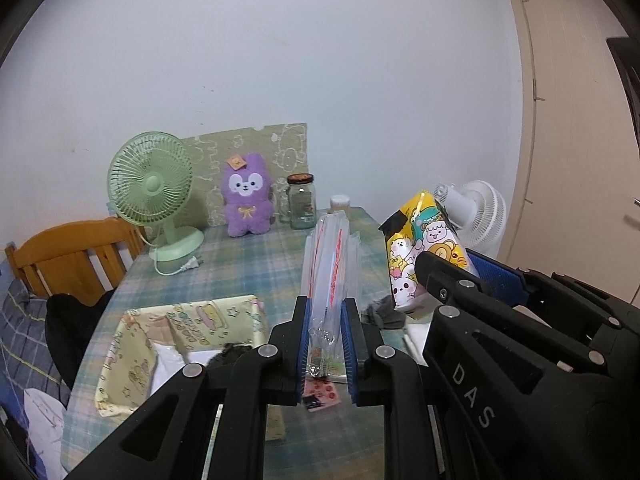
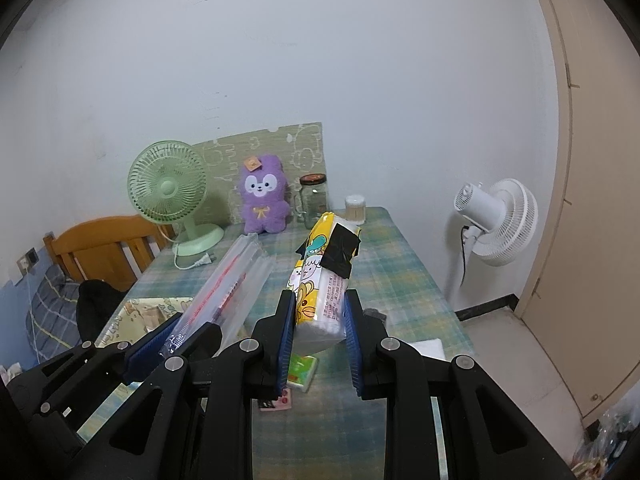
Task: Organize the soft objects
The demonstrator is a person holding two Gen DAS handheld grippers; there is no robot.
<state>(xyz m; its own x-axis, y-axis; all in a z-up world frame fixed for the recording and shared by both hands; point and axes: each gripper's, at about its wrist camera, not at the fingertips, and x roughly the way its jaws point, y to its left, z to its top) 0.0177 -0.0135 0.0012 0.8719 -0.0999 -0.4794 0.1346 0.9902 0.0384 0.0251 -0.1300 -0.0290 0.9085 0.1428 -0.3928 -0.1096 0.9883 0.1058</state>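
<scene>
Above the table, a clear plastic bag is pinched in the nearly closed left tongs and a cartoon-printed tissue pack is clamped at its lower end by the right tongs, both judged light, soft and slippery, best gripped mid-body.

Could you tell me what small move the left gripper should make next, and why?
Probably carry the clear plastic pack left and down toward the open fabric basket. The left gripper is already shut on the pack and holds it above the table, and the basket sits just to its left with room inside. The right gripper is shut on the cartoon tissue pack, so it is occupied.
</scene>
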